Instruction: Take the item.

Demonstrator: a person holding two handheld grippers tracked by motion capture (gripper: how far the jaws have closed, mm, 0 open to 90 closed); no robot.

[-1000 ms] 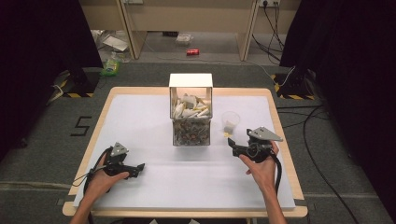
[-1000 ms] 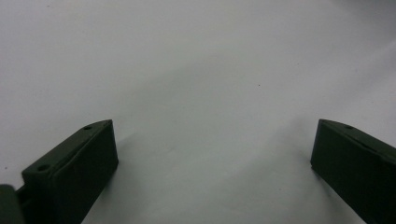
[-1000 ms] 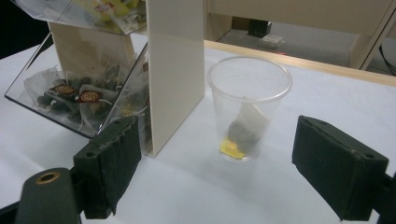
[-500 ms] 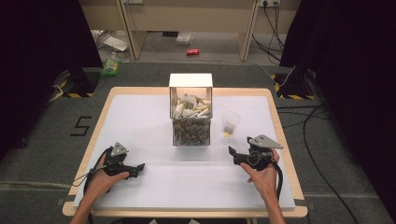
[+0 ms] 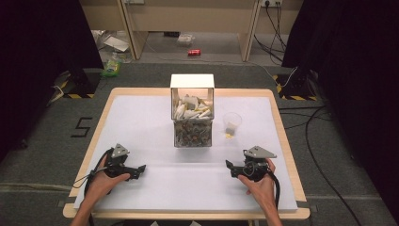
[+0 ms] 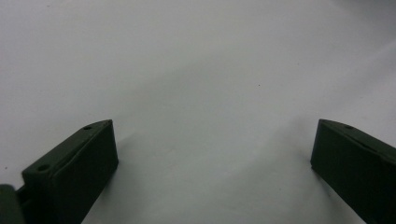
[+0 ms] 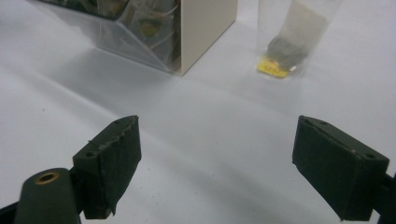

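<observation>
A clear box (image 5: 192, 117) full of tea bags, with a white lid standing up at its back, sits mid-table; its corner shows in the right gripper view (image 7: 196, 28). To its right stands a clear plastic cup (image 5: 232, 123) holding a tea bag, its yellow tag (image 7: 274, 68) lying on the table. My right gripper (image 5: 229, 168) rests at the front right, jaws wide apart and empty (image 7: 215, 158). At the front left my left gripper (image 5: 140, 170) is also open and empty over bare white surface (image 6: 212, 154).
The white table cover (image 5: 141, 122) lies on a wooden table (image 5: 282, 122). Cables trail from both grippers towards the front edge. Beyond the table are carpet, litter and a red can (image 5: 194, 52) on the floor.
My right gripper has drawn back from beside the cup towards the front edge of the table. The left gripper has stayed put.
</observation>
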